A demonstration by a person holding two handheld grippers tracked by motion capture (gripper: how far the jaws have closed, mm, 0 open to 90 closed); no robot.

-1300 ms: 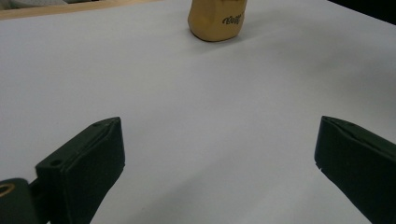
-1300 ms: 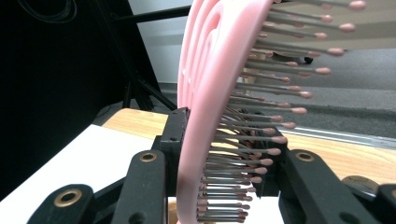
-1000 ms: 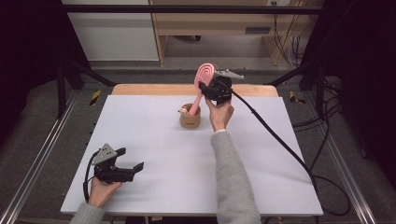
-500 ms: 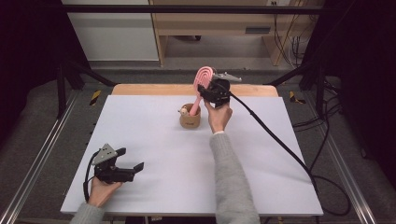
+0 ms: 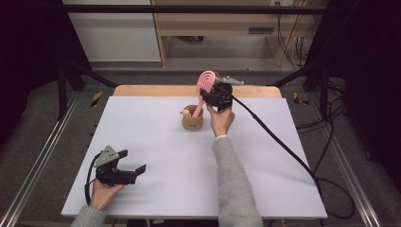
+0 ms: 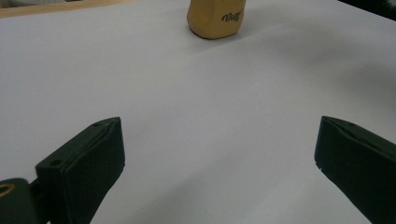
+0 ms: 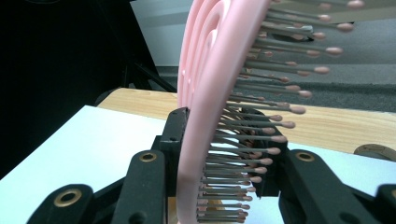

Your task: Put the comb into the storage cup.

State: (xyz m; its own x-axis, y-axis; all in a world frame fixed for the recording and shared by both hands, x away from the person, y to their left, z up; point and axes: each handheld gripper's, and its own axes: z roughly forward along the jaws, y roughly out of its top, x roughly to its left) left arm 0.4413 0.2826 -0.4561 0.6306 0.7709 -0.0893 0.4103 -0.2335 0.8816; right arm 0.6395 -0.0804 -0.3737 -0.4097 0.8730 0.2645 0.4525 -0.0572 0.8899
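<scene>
Right gripper view — right tool (image 7: 219,154) clamps pink hairbrush (image 7: 205,93).

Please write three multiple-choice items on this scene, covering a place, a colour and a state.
1. Where is the handle end of the hairbrush?
A. in the tan cup
B. flat on the white table
C. on the floor

2. What colour is the plastic hairbrush?
A. blue
B. pink
C. green

3. How is the left gripper?
A. shut on the cup
B. shut on the brush
C. open

Answers:
1 A: the handle dips into the cup.
2 B: pink in both views.
3 C: its jaws stand wide apart over bare table.
</scene>
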